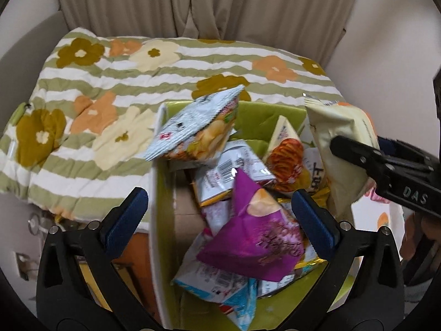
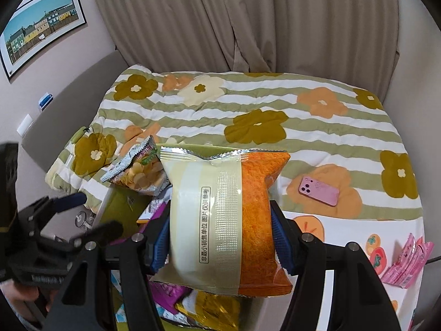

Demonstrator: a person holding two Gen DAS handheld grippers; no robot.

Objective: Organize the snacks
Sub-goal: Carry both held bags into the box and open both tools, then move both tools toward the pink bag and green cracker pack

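My left gripper [image 1: 220, 220] hangs open over a green box [image 1: 264, 118] full of snack bags, with nothing between its blue pads. A purple bag [image 1: 256, 231] lies on top of the pile just under it. A silver chip bag [image 1: 198, 129] leans tilted on the box's far left rim. My right gripper [image 2: 220, 242] is shut on a cream and orange packet [image 2: 228, 220], held upright above the box. In the left wrist view that packet [image 1: 339, 143] shows at the right, with one black finger [image 1: 355, 155] across it. The left gripper [image 2: 96, 211] shows open at the left.
The box stands against a bed with a flowered, striped quilt [image 2: 261, 104]. A pink phone [image 2: 318, 190] lies on the quilt at the right. Pink packets [image 2: 408, 262] lie on a fruit-print cloth beside the box. Beige curtains [image 2: 248, 22] hang behind the bed.
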